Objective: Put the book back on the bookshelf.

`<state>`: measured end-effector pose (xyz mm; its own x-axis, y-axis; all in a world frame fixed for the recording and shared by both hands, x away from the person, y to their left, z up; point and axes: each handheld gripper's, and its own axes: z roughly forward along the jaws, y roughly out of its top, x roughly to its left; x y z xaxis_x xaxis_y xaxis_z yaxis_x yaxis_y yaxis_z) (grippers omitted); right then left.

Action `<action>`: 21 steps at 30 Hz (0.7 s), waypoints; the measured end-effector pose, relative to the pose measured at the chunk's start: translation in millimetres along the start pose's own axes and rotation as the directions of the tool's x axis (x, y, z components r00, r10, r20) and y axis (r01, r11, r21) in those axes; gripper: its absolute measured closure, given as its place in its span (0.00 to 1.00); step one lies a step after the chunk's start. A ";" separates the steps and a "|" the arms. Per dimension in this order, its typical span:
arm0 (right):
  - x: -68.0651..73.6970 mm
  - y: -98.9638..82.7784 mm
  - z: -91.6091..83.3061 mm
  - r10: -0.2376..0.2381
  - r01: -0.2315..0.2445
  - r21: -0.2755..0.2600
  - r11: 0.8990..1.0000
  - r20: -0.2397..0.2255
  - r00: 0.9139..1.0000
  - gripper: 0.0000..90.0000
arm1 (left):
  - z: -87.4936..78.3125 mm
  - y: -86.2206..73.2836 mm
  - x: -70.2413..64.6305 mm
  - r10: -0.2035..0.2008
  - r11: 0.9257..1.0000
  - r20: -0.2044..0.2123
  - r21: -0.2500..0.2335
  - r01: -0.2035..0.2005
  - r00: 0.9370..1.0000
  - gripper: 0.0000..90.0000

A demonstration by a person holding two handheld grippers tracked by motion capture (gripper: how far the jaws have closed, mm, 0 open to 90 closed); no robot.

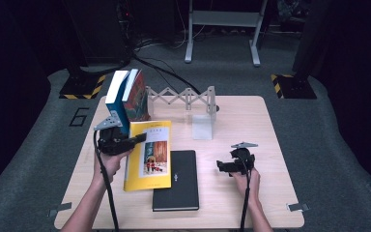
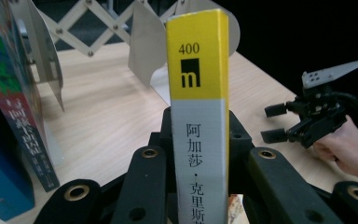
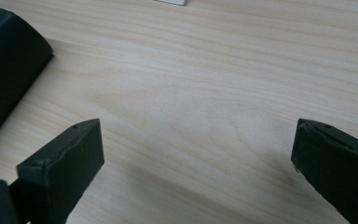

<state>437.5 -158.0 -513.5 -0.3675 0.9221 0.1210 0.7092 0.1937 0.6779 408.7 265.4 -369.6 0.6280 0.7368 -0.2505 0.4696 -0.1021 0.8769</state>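
The left gripper (image 1: 134, 140) is clamped on the spine edge of the thin yellow paperback book with a picture cover (image 1: 149, 155); in the left gripper view its two black jaws press both faces of the yellow-and-grey spine (image 2: 198, 116). The book is lifted at its far end, its near edge low over the light wooden table (image 1: 251, 193) and beside the flat black hardcover notebook (image 1: 177, 180), which lies on the table.

The right gripper (image 1: 224, 166) rests low over bare table to the right of the notebook, jaws spread wide, nothing between them.

Recommended procedure, judged from this arrangement:

1. Keep the clamp firm near the spine; a thin paperback sags if held by loose pages.
2. Raise the book until its near edge clears the notebook before swinging it.
3. Turn it upright, spine toward the operator.
4. Carry it to the grey metal accordion-type book rack (image 1: 183, 99) at the far side, where a blue hardcover book (image 1: 115, 99) and a red-covered book (image 1: 136, 96) already lean at the left end.
5. Seat it in the vacant slot beside the red book; avoid striking the thin dividers (image 2: 145, 42).
6. Use the free right gripper to steady the leaning books if they tip.
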 end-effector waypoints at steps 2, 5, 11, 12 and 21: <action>-1.9 -0.5 0.4 -0.004 0.004 0.000 1.000 0.016 1.000 0.01 | -4.8 4.2 -0.8 0.000 1.000 -0.004 -0.020 0.000 1.000 0.84; -5.1 -1.4 0.9 0.006 -0.006 0.000 1.000 0.035 0.999 0.00 | -11.5 11.3 -1.2 0.024 0.999 -0.009 -0.038 -0.024 1.000 0.84; -11.5 -3.4 3.7 0.003 -0.002 -0.005 1.000 0.061 0.998 0.00 | -20.0 22.1 -3.0 0.061 0.996 -0.036 -0.060 -0.063 0.997 0.85; -11.9 -3.6 3.9 0.010 -0.010 0.005 1.000 0.065 0.998 0.00 | -21.0 23.6 -2.9 0.068 0.996 -0.040 -0.061 -0.070 0.997 0.85; -15.9 -5.6 8.9 -0.029 0.030 -0.008 1.000 0.109 0.994 0.00 | -22.8 33.3 -3.0 0.111 0.991 -0.127 -0.066 -0.120 0.986 0.84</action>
<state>444.7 -170.7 -525.6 -0.3204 0.9470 0.0218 0.6929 0.2186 0.6871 408.3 275.0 -330.3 0.5923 0.7998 -0.0976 0.3490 -0.1455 0.9258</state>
